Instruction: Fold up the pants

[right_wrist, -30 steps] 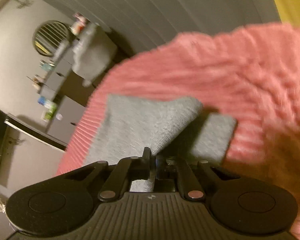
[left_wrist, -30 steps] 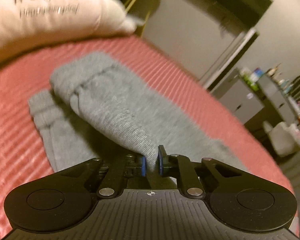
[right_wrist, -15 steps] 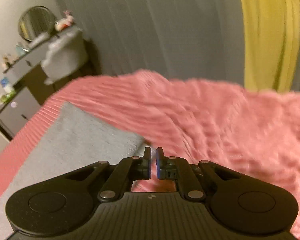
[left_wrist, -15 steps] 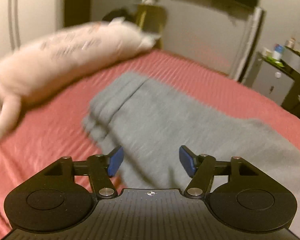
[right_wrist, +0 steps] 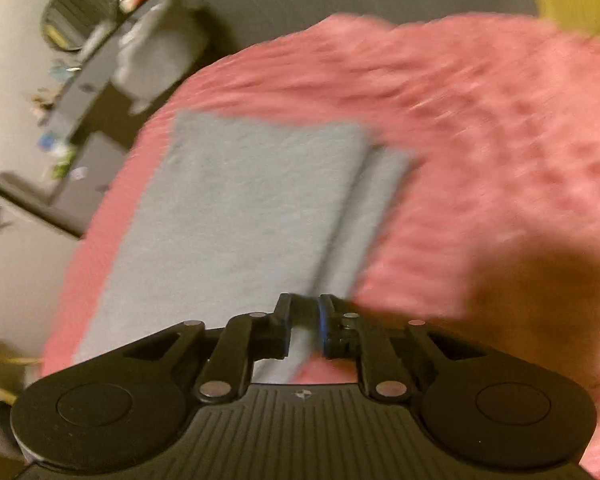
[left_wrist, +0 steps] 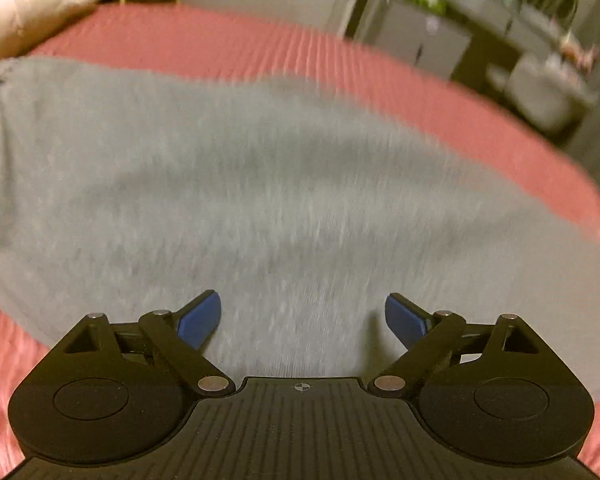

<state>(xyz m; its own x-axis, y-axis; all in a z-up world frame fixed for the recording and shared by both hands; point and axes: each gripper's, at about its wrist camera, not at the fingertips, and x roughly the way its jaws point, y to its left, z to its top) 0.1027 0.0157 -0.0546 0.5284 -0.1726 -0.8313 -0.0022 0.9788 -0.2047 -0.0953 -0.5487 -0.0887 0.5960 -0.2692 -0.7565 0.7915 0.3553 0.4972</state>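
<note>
Left gripper (left_wrist: pixel 303 322) hangs wide open and empty above the grey pants (left_wrist: pixel 260 184), which lie folded flat on the pink bedspread (left_wrist: pixel 228 46). Right gripper (right_wrist: pixel 304 322) has its jaws nearly closed with a narrow gap, holding nothing I can see. Risk — a low pass could snag the top layer (right_wrist: pixel 244 200) and undo the fold, whose edges (right_wrist: pixel 376 200) already sit offset. A second ago both grippers pinched the lifted cloth; now it's released.
</note>
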